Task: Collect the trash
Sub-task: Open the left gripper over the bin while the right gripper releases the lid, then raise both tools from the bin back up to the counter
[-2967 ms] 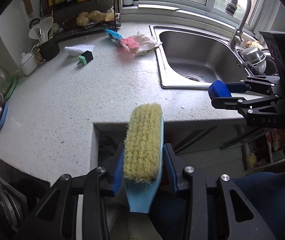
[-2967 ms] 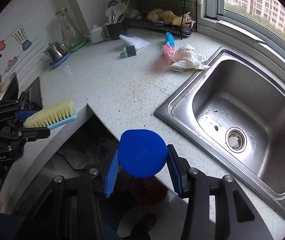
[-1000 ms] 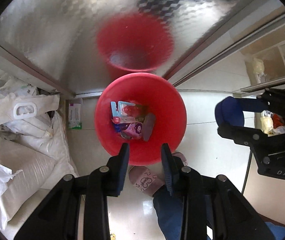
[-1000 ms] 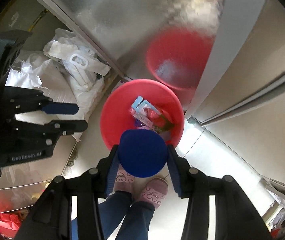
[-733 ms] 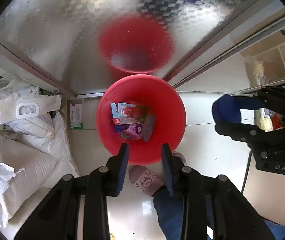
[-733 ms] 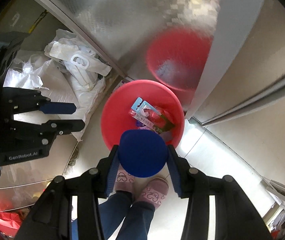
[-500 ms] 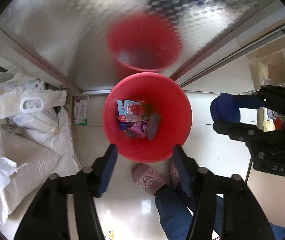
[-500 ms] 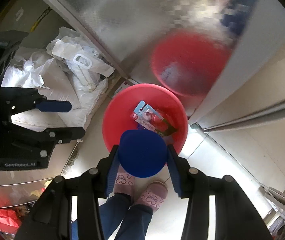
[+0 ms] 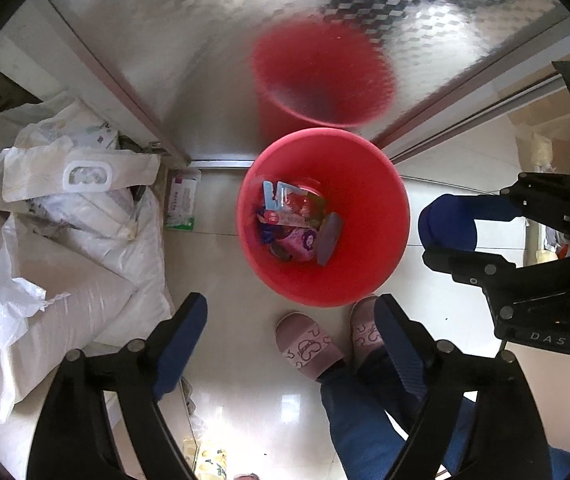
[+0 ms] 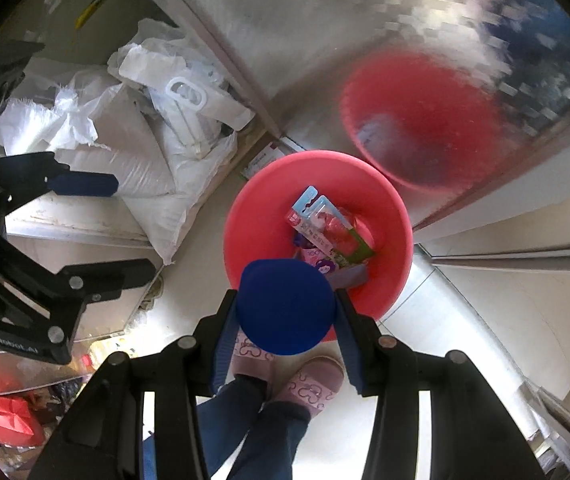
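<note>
A: Where does the job stand?

B: Partway, I'd judge. The red bin sits on the floor against the foot of the shiny metal door, and wrappers and packets already lie on its bottom.

A: And the left gripper?

B: It points straight down at the near rim of the bin. Its jaws have just been opening and now stand spread wide, with nothing between them. I can't make out any brush among the litter in the bin.

A: The right one?

B: The right gripper pinches a round blue lid, both pads pressed on its edges. In its own view the lid covers the near rim of the bin, above the person's pink slippers.

A: So what's left?

B: My guess: that lid has yet to go in. It looks nearly lined up; a slight reach toward the bin's middle before letting go should keep it off the rim.

A: Anything else down there?

B: White sacks are heaped at the left, and a small packet lies on the floor just beside the bin.
</note>
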Demonstrator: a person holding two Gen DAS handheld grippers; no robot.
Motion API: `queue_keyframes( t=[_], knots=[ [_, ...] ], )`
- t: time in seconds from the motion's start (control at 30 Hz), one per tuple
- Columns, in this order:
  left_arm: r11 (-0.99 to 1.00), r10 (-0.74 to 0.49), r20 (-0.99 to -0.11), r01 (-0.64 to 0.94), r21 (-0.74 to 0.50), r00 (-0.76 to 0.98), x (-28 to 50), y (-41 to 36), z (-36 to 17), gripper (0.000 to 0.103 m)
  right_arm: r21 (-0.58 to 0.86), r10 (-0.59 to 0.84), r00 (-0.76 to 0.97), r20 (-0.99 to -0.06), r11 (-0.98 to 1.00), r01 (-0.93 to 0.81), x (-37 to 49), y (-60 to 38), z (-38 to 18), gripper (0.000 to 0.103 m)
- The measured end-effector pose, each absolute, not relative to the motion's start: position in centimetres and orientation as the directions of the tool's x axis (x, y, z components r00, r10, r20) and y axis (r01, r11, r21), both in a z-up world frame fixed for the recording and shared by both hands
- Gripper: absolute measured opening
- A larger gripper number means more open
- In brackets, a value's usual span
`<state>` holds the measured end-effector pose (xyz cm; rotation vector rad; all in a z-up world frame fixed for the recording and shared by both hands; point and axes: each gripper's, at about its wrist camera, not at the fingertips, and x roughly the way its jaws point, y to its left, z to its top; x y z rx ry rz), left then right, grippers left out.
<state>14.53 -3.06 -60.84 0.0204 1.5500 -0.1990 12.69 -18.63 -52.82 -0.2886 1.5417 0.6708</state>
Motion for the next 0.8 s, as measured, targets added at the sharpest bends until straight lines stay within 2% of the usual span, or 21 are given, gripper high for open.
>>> queue_keyframes(
  t=[0.07,0.3,0.4,0.43,0.67,0.8],
  knots=[
    [0.984,-0.102,-0.995,0.147,-0.098,0.021,14.4,-3.1,-60.5,0.089,0.241,0.22,-0.107,-0.97,0.782,-0.575,12.5,-18.4,-52.7,0.043],
    [0.988,-0.099,-0.994,0.123,-0.093,0.043,14.2,-2.5,-59.4,0.089,0.264,0.249,-0.111,-0.962,0.756,-0.598,12.4,-18.0,-52.2,0.045],
    [0.989,-0.085,-0.995,0.123,-0.079,0.043,13.8,-2.4,-59.0,0.091,0.268,0.27,-0.093,-0.958,0.74,-0.617,12.2,-17.9,-51.6,0.071],
    [0.99,-0.076,-0.996,0.121,-0.07,0.042,13.7,-2.4,-58.9,0.091,0.265,0.277,-0.08,-0.957,0.734,-0.625,12.1,-17.8,-51.2,0.075],
    [0.993,-0.071,-0.996,0.093,-0.066,0.05,12.4,-1.9,-56.9,0.091,0.24,0.271,-0.049,-0.961,0.739,-0.63,11.7,-17.8,-49.8,0.078],
    [0.989,-0.124,-0.987,0.096,-0.114,0.099,11.6,-1.7,-54.0,0.091,0.229,0.27,-0.032,-0.962,0.743,-0.629,11.5,-17.8,-47.7,0.078]
  ],
)
